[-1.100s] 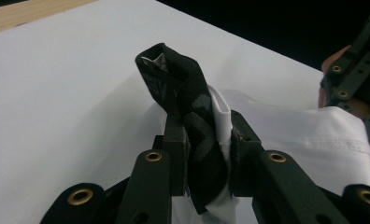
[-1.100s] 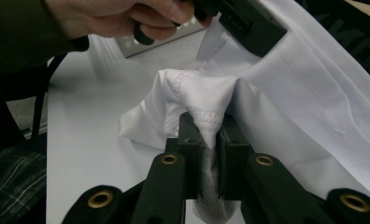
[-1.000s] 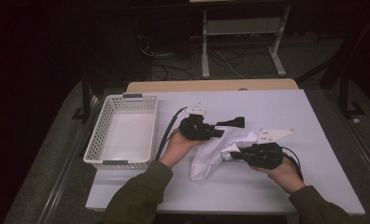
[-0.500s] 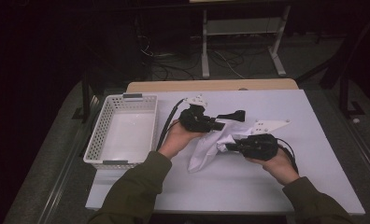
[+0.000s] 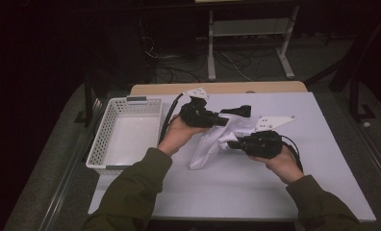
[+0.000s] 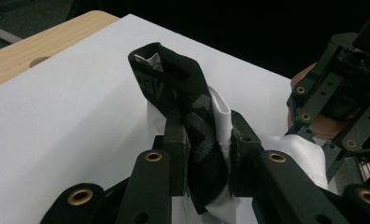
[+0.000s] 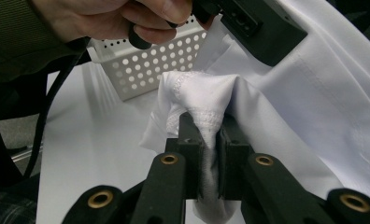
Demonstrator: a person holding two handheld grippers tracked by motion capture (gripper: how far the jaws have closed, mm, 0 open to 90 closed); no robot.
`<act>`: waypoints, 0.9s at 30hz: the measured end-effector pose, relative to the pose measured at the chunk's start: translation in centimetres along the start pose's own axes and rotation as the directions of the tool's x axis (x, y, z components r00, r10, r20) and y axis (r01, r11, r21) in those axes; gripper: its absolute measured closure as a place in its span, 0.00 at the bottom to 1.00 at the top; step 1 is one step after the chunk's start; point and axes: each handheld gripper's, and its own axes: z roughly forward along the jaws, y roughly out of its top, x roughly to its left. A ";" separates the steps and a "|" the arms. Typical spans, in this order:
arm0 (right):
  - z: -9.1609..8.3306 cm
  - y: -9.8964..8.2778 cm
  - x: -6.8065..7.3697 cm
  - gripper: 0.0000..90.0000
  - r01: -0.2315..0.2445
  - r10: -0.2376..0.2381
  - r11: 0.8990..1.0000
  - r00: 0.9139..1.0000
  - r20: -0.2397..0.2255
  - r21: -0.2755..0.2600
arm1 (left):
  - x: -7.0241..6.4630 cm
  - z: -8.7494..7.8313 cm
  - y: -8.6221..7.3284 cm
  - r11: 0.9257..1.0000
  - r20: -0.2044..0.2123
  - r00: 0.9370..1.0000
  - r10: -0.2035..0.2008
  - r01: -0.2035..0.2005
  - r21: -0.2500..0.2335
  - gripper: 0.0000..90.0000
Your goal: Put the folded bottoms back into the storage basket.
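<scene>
Both claws grip one white fabric garment (image 5: 212, 144) w/ a black woven waistband (image 6: 188, 102), held over the middle of the white table (image 5: 236, 192). Left claw (image 5: 223, 120) sits at centre, a bit toward the far side; in the left claw view its jaws are clamped narrow on the black waistband plus a fold of white cloth, w/ the band looping up above the pads. Right claw (image 5: 233, 143) is nearer and to the right of it; in the right claw view (image 7: 207, 140) its jaws pinch a stitched white hem edge, cloth bunched up over the tips. In the high view the garment hangs between the two claws, upper part lifted, lower end trailing down-left to touch the table near the left forearm. Claws are close together but not touching. A white perforated plastic basket (image 5: 107, 139) stands at the left edge of the table, just beside the left hand (image 5: 176, 139), apart from the garment. Right hand (image 5: 280, 161) wraps its claw body from the near-right. Both sleeves are olive green.
</scene>
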 end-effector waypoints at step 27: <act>3.3 6.8 0.2 0.90 0.036 -0.035 0.999 0.998 -0.059 0.004 | 1.8 -6.5 2.1 1.000 -0.053 0.998 -0.022 0.021 -0.006 0.81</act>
